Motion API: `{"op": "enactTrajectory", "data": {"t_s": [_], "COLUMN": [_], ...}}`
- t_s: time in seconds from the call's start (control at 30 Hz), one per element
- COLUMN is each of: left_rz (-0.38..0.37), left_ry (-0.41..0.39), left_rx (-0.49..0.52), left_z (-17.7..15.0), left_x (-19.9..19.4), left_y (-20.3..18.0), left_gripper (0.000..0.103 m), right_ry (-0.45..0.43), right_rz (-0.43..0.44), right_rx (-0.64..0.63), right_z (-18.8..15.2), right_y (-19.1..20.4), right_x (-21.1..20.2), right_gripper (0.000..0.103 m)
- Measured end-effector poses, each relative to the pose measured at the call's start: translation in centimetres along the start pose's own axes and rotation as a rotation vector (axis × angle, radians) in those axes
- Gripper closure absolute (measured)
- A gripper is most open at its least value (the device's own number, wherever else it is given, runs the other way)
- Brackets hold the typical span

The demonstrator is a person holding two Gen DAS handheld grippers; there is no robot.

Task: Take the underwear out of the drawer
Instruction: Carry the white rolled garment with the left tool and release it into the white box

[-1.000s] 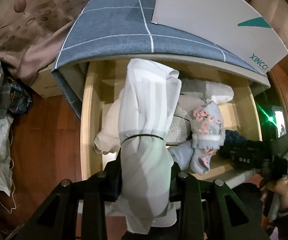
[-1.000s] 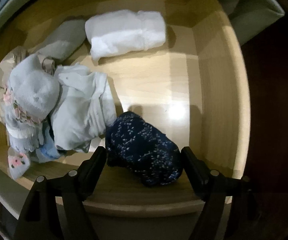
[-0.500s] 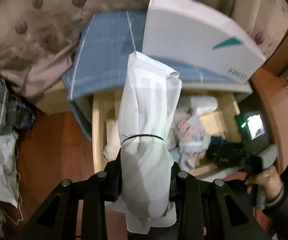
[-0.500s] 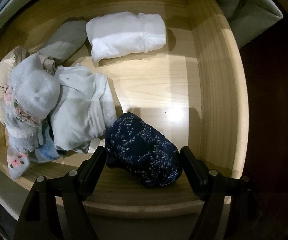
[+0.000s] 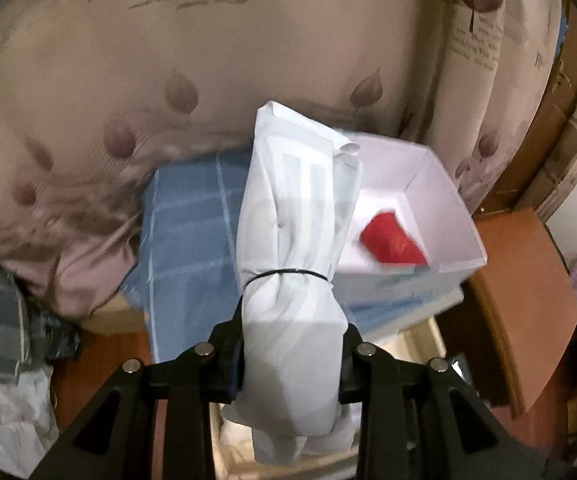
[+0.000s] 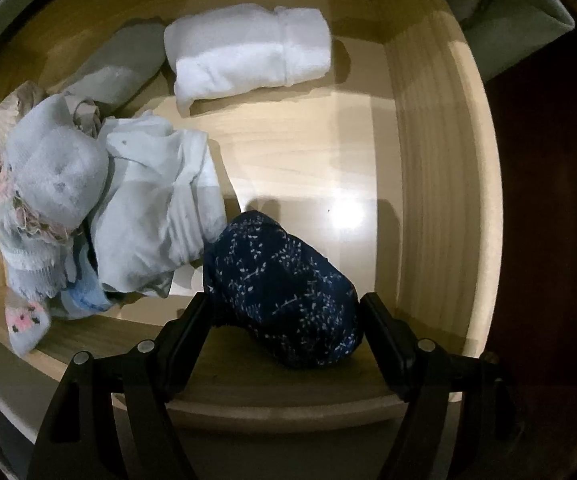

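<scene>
My left gripper (image 5: 292, 340) is shut on a rolled white underwear bundle (image 5: 296, 220) tied with a thin black band. It holds the bundle upright, high above the blue checked cloth (image 5: 192, 232) and level with an open white box (image 5: 428, 184). In the right wrist view my right gripper (image 6: 284, 300) points down into the wooden drawer (image 6: 428, 160). It is open, with a navy speckled roll (image 6: 288, 280) lying between its fingers near the drawer's front wall. The pads sit close to the roll without squeezing it.
A red item (image 5: 392, 240) lies inside the white box. The drawer also holds a white roll (image 6: 248, 56) at the back, a pale blue heap (image 6: 156, 208) and a grey floral piece (image 6: 56, 184) on the left. A patterned curtain (image 5: 168, 60) hangs behind.
My left gripper has risen with the white bundle. The drawer has dropped out of its view and the inside of the white box now shows. The right gripper has stayed over the navy roll.
</scene>
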State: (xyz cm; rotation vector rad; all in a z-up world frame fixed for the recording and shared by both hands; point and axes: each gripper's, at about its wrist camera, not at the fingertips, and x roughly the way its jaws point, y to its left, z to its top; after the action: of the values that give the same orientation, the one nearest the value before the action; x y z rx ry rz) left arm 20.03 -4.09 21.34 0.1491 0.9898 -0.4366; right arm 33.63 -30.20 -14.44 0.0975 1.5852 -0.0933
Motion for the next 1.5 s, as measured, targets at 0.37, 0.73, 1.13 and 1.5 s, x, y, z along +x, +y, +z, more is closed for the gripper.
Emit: {"op": "enactTrajectory", "data": {"t_s": [0.37, 0.73, 1.13, 1.5], "left_rz": [-0.03, 0.064, 0.114, 0.16], "left_ry": [0.059, 0.144, 0.209, 0.24], "left_rx": [0.019, -0.009, -0.058, -0.056], "left_z": [7.7, 6.4, 3.6, 3.3], "left_x": [9.7, 16.2, 14.9, 14.8], "left_y": [-1.1, 0.4, -0.6, -0.7], "left_gripper": [0.071, 0.071, 0.071, 0.064], "right_ry": [0.016, -0.006, -0.012, -0.007], "right_rz": [-0.01, -0.007, -0.027, -0.036], "right_rx": [-0.002, 0.015, 0.011, 0.017], "right_z": [-0.1, 0.0, 0.0, 0.1], "right_y": [-0.1, -0.4, -0.2, -0.3], "right_x": [0.8, 0.8, 0.5, 0.4], "right_gripper": [0.031, 0.031, 0.031, 0.031]}}
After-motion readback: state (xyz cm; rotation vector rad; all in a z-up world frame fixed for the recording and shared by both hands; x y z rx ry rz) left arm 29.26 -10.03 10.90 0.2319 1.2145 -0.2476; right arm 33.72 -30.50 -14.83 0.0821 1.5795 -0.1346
